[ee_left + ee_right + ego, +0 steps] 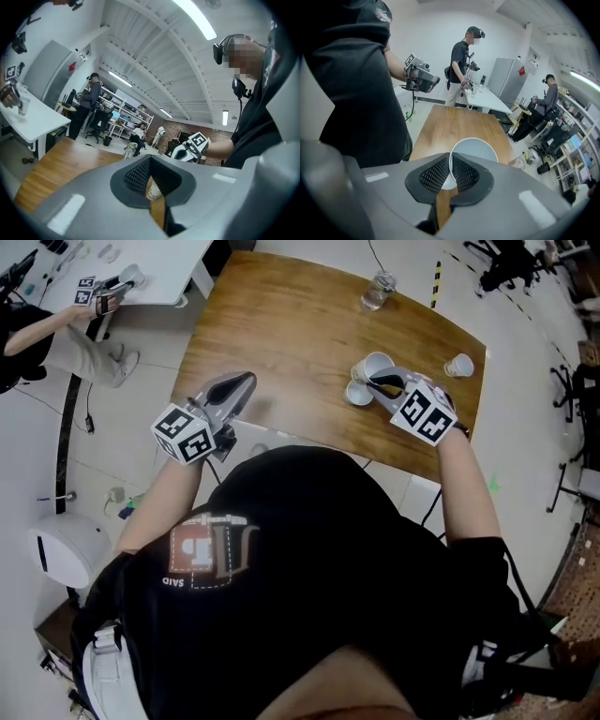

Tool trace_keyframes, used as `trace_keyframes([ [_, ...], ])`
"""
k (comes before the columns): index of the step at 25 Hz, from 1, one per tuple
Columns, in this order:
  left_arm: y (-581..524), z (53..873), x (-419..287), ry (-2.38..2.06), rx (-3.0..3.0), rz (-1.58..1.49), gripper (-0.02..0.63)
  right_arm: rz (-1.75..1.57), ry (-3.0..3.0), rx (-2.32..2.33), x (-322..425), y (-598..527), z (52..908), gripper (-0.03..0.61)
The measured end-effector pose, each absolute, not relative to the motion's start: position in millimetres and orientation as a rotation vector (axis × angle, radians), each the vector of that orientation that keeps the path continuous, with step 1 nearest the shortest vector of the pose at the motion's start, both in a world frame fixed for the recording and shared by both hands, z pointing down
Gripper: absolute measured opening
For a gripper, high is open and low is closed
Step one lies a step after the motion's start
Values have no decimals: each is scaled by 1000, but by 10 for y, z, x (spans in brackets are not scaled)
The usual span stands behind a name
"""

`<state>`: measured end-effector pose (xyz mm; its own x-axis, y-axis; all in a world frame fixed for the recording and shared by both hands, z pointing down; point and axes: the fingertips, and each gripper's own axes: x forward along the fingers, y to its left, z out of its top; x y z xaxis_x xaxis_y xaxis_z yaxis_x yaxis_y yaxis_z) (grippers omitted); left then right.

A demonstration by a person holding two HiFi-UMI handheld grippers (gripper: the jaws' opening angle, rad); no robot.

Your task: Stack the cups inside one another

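My right gripper [380, 381] is shut on the rim of a white paper cup [374, 365], which hangs tilted above the wooden table [291, 334]. The right gripper view shows the thin cup wall [474, 149] pinched between the pads, mouth facing the camera. A second white cup [357, 395] lies on the table just below the held one. Near the table's right edge stands a third cup [459, 365]. My left gripper [246, 379] hovers over the table's left front, shut and empty. A white cup [153, 190] shows through the slit under its pads.
A clear glass [378, 292] stands at the table's far edge. A white desk [141, 268] with another person [56, 334] beside it is at the far left. Office chairs [511, 263] stand at the far right. Several people stand in the room behind.
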<state>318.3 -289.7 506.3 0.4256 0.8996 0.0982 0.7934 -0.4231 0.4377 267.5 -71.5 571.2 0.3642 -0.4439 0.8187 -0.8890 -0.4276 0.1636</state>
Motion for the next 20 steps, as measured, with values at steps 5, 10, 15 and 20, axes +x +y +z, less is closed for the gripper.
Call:
trace_keyframes([
  [5, -2650, 5090, 3087, 1517, 2341, 505, 2, 1035, -1155, 2019, 2421, -611, 6060, 29],
  [10, -2589, 5167, 3042, 1537, 2345, 545, 2, 1074, -1118, 2050, 2425, -612, 6432, 122],
  [15, -2580, 5156, 3063, 1544, 2344, 525, 2, 823, -1038, 2438, 2594, -470, 5650, 186],
  [20, -2533, 5097, 3140, 1554, 2343, 483, 2, 595, -806, 3117, 2407, 172, 5091, 88],
])
